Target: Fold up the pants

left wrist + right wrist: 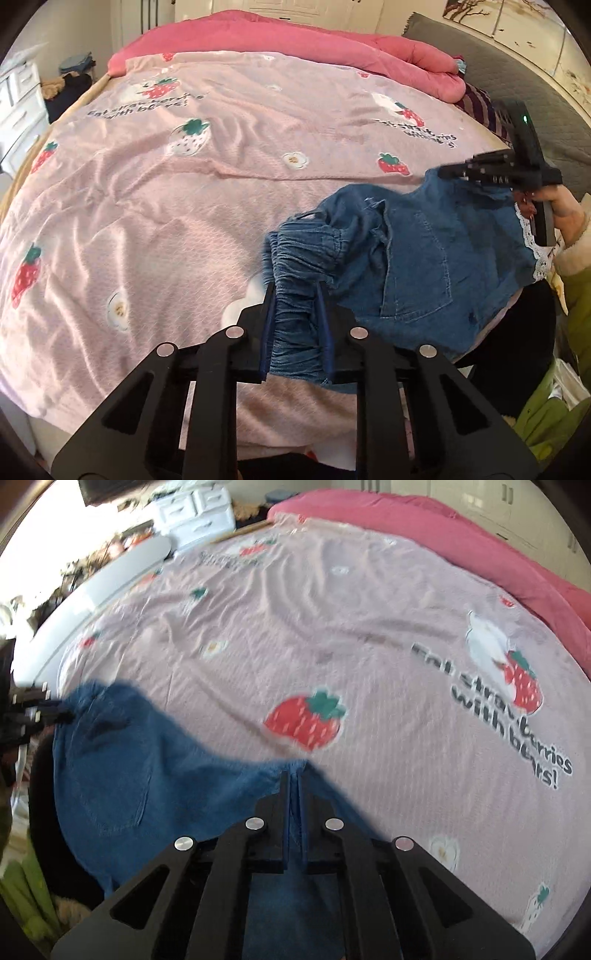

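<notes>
1. Pants (pixel 417 251): blue denim, small, with a gathered elastic waistband (pixel 299 266) and a lace-trimmed hem (pixel 535 240). They lay at the near edge of the bed, stretched between your two tools, part of the cloth hanging off the edge.
2. Left gripper (pixel 297 314): your jaws stood narrow and clamped on the bunched waistband, denim filling the gap between the pads. The garment ran away from this tool to its right.
3. Right gripper (pixel 294 801): your jaws were pressed nearly together with a thin layer of denim between them. From this tool the cloth spread to its left, towards the other gripper at the frame's edge.
4. Governing relation: the pants' long axis ran from one tool to the other, across the bed's near edge. Each hand held one end, so neither was the nearer; the fold would likely call for bringing one end over to the other.
5. Surroundings: pink strawberry-print sheet (pixel 221 184) ahead of both tools; a rolled pink quilt (pixel 332 48) beyond it.
</notes>
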